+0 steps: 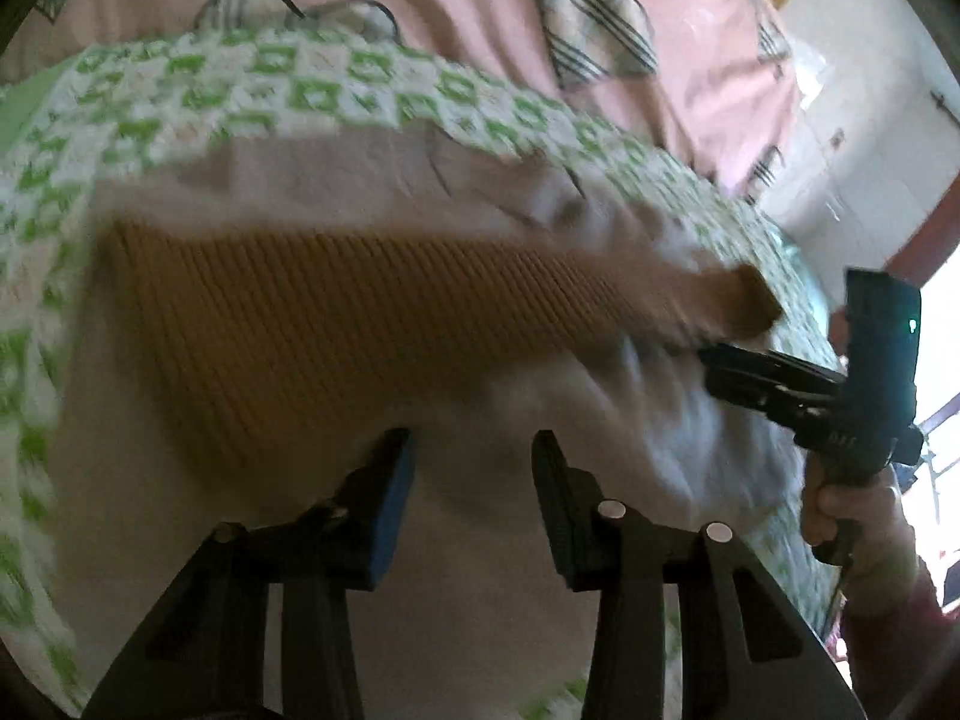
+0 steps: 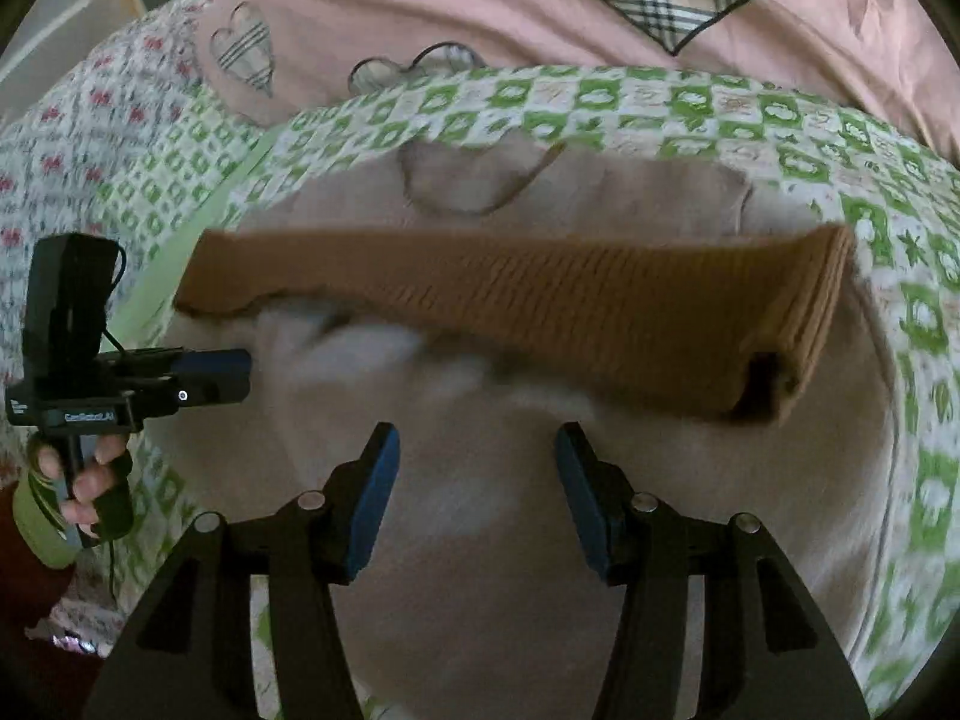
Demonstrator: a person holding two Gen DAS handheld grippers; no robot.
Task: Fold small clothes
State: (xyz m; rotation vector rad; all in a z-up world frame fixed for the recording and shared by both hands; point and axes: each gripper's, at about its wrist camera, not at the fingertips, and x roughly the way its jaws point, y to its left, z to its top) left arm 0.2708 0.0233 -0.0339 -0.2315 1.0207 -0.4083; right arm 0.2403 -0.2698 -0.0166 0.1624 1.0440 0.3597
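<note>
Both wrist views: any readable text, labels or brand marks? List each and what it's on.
White print on the side of the left gripper body, right wrist view: a brand-like word, too blurred to read.
Small white label further left on that body: too small to read.
Faint marks on the right gripper body, left wrist view: unreadable.
Garment, green patterned sheet, pink quilt: no text visible.

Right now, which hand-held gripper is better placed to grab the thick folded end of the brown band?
Probably the right. The right hand-held gripper is open and empty, with that end of the brown band just ahead; the left hand-held gripper sits at the band's opposite end.
</note>
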